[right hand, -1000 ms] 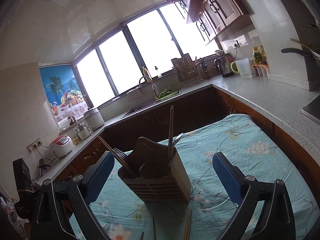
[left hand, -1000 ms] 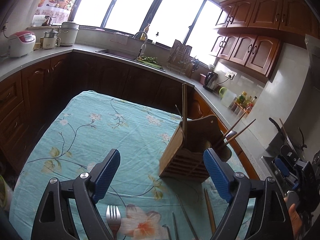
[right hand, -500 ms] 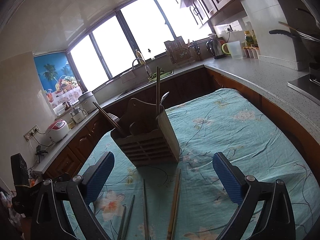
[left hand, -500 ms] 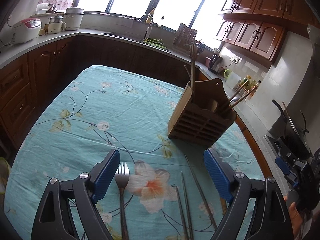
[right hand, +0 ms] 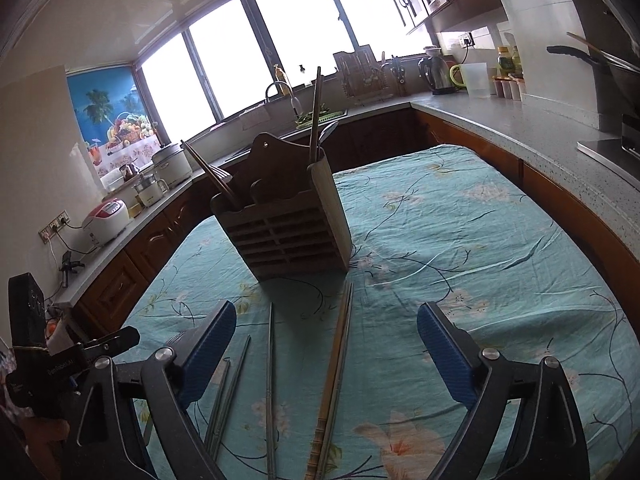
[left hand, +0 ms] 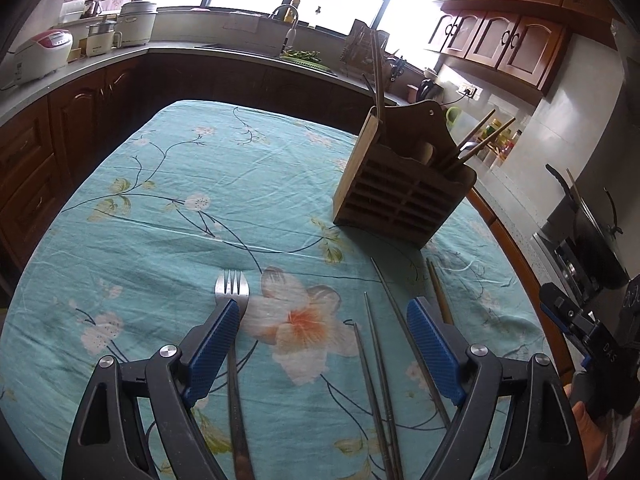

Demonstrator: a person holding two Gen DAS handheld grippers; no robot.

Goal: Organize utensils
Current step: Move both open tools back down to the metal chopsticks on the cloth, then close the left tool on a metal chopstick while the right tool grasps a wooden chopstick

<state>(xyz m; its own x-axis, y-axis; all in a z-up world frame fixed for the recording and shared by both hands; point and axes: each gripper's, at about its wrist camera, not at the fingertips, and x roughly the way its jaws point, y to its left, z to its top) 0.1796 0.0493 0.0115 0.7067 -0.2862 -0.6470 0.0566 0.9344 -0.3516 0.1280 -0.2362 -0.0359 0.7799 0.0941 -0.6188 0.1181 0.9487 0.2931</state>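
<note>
A wooden utensil holder (left hand: 404, 188) stands on the teal floral tablecloth (left hand: 200, 208), with chopsticks and a spoon inside; it also shows in the right wrist view (right hand: 288, 232). A metal fork (left hand: 232, 292) lies by my left gripper's left finger. Metal chopsticks (left hand: 376, 360) and wooden chopsticks (left hand: 438, 292) lie between the fingers. My left gripper (left hand: 322, 312) is open and empty above them. My right gripper (right hand: 326, 320) is open and empty over the wooden chopsticks (right hand: 336, 360) and metal chopsticks (right hand: 271, 360).
Kitchen counters (right hand: 520, 128) and dark wood cabinets (left hand: 40, 140) ring the table. A sink (left hand: 288, 40), rice cookers (left hand: 40, 56), a kettle (right hand: 436, 72) and a stove with a pan (left hand: 592, 248) sit on the counters.
Both grippers have pulled back from the holder and tilted down toward the table. The fork and loose chopsticks have come fully into view between the fingers.
</note>
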